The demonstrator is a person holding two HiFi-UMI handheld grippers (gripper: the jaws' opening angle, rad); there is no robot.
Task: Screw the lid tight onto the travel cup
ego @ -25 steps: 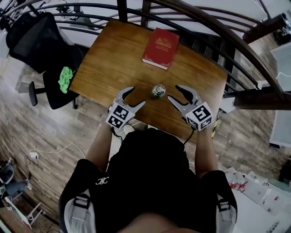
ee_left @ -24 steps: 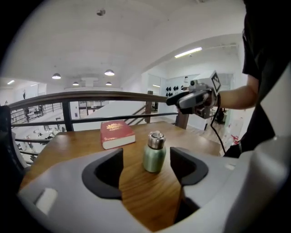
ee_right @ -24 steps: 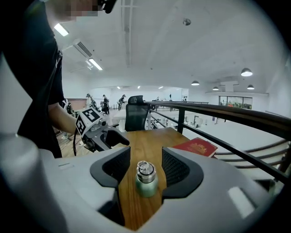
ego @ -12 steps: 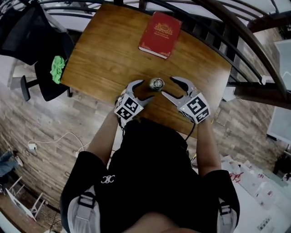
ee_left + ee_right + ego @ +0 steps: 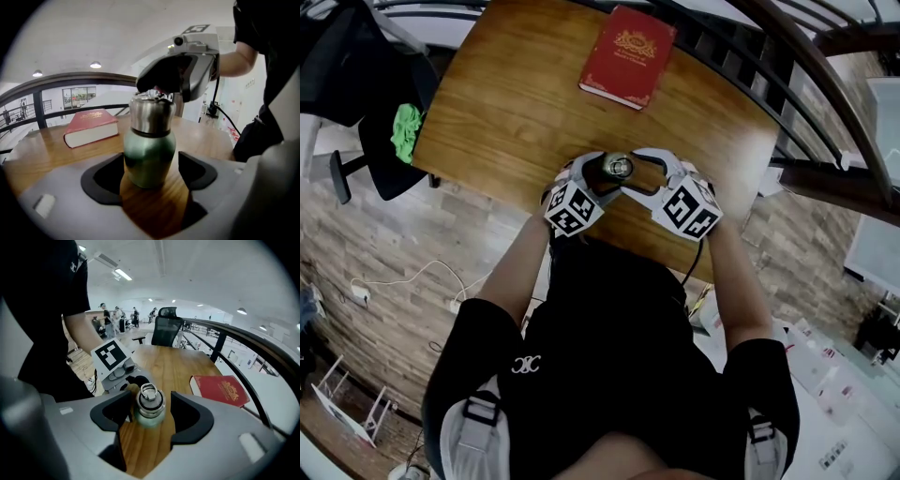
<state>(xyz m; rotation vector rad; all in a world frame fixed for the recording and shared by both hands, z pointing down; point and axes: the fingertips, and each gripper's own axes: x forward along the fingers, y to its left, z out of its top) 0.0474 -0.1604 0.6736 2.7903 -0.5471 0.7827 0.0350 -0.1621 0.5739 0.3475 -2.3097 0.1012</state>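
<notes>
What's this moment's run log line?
left gripper: just opened wider, around travel cup | right gripper: just opened wider, around lid | travel cup upright

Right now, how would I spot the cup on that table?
Look at the wooden table. At the edge by the person, away from the red book, stands the cup. It is the only small, round thing there: green body, shiny steel lid with a ring on top.

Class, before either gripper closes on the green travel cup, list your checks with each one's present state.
1. Green steel travel cup upright on wooden table: ok.
2. Cup body between left gripper jaws, which have just been opening: ok.
3. Silver lid between right gripper jaws, also just opening: ok.
4. Pads pressing yet: not ok, both open.
5. Lid threaded straight: cannot tell.
6. Red book clear of the cup: ok.
</notes>
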